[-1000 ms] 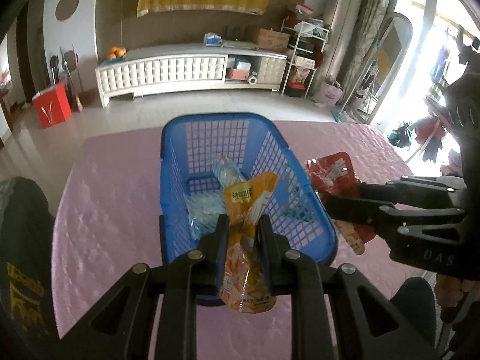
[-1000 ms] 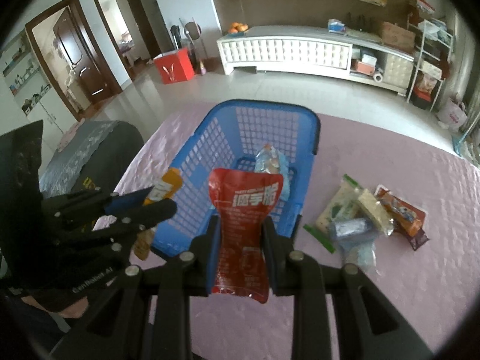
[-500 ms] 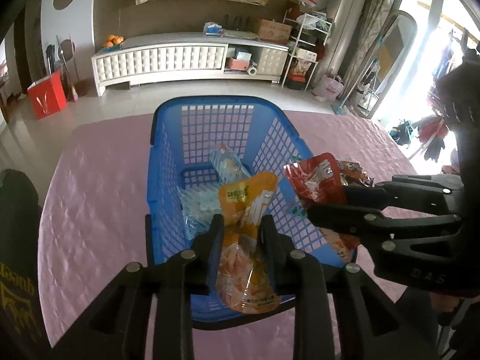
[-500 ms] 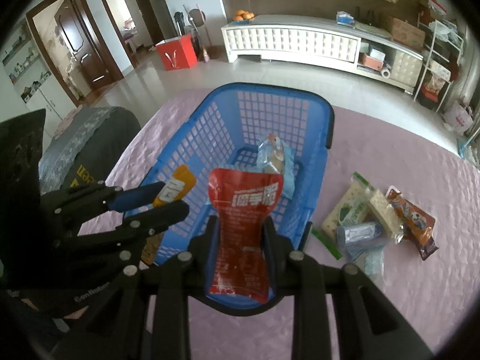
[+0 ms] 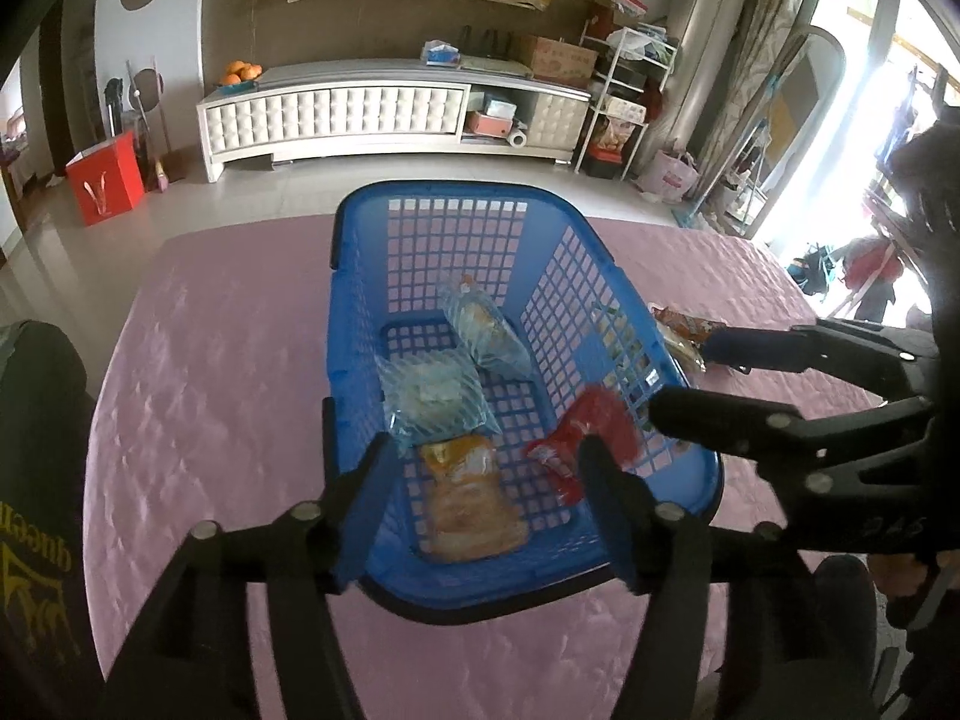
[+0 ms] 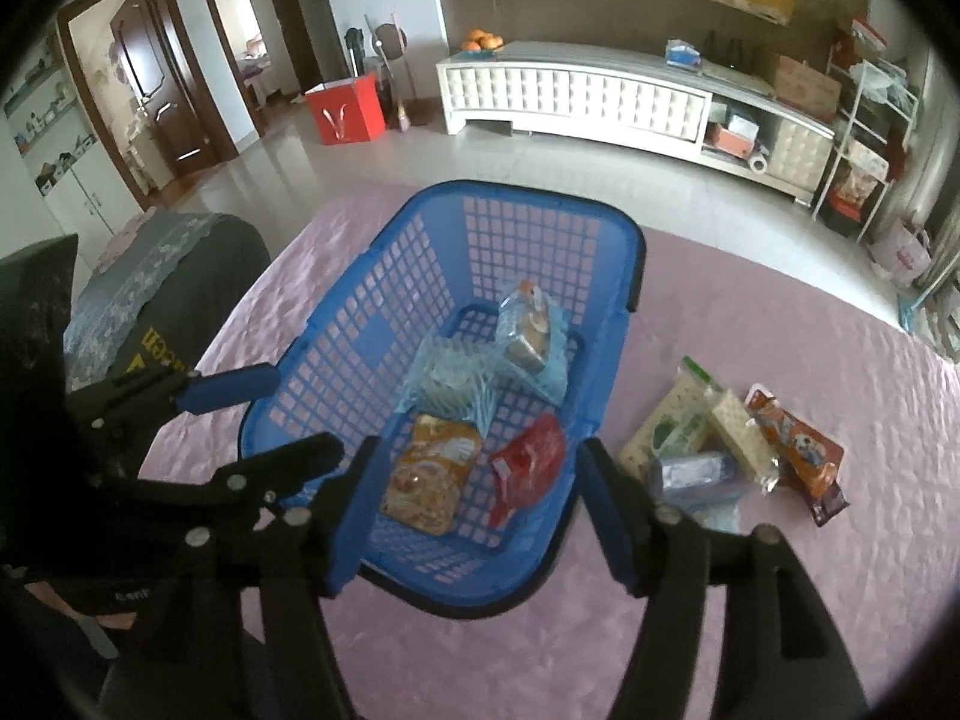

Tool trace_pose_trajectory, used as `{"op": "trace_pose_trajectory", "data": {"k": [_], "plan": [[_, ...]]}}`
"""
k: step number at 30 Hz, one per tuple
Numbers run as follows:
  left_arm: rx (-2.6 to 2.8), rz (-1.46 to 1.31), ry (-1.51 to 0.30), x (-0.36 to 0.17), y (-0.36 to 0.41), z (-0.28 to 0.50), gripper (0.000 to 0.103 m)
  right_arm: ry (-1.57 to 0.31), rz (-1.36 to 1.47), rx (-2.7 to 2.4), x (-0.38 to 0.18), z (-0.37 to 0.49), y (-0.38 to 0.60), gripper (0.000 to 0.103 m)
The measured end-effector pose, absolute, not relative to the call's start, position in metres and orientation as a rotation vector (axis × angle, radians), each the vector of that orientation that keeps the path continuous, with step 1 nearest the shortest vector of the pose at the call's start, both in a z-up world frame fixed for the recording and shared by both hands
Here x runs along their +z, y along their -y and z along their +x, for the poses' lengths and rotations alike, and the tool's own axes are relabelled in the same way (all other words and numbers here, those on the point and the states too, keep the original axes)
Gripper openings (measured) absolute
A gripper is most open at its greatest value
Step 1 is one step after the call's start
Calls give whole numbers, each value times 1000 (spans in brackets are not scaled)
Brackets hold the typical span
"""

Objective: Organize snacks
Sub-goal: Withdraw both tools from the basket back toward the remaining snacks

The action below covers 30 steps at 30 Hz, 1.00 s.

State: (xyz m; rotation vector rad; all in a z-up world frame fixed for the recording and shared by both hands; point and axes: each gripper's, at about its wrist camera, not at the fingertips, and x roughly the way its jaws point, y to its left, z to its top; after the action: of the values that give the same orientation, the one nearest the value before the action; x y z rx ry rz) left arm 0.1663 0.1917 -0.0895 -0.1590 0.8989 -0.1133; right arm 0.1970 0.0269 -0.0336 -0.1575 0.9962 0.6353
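Note:
A blue plastic basket (image 5: 345,300) stands on the pink table. Inside lie two pale blue packets (image 5: 432,402), an orange pouch (image 5: 468,504) and a red pouch (image 5: 591,435) that looks blurred. My left gripper (image 5: 487,450) hangs over the basket's near end, its jaws opening with nothing pressed between them. My right gripper (image 6: 478,450) hovers over the same end (image 6: 630,276), jaws also opening and empty; the orange pouch (image 6: 429,474) and red pouch (image 6: 528,468) lie below it. Each gripper shows in the other's view: right (image 5: 684,375), left (image 6: 300,414).
Several loose snacks lie on the pink cloth right of the basket: a green-white packet (image 6: 666,426), a cracker bar (image 6: 741,432), an orange-red pouch (image 6: 798,462) and a grey-blue packet (image 6: 696,474). A dark chair back (image 6: 156,300) stands at the table's left.
Both grippers have opened wide. The orange pouch left my left gripper and the red pouch left my right one; both have dropped into the basket.

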Motion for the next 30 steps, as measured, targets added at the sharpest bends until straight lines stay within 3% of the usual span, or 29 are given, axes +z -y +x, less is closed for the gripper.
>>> {"op": "trace_pose_trajectory", "data": {"k": [19, 22, 30], "plan": [[-130, -77, -813, -17, -134, 112, 62, -886, -89, 586, 25, 149, 50, 70], [-139, -59, -794, -8, -114, 106, 69, -870, -84, 563, 30, 143, 69, 74], [-179, -14, -787, 0, -63, 104, 71, -858, -52, 514, 29, 136, 117, 77]]}}
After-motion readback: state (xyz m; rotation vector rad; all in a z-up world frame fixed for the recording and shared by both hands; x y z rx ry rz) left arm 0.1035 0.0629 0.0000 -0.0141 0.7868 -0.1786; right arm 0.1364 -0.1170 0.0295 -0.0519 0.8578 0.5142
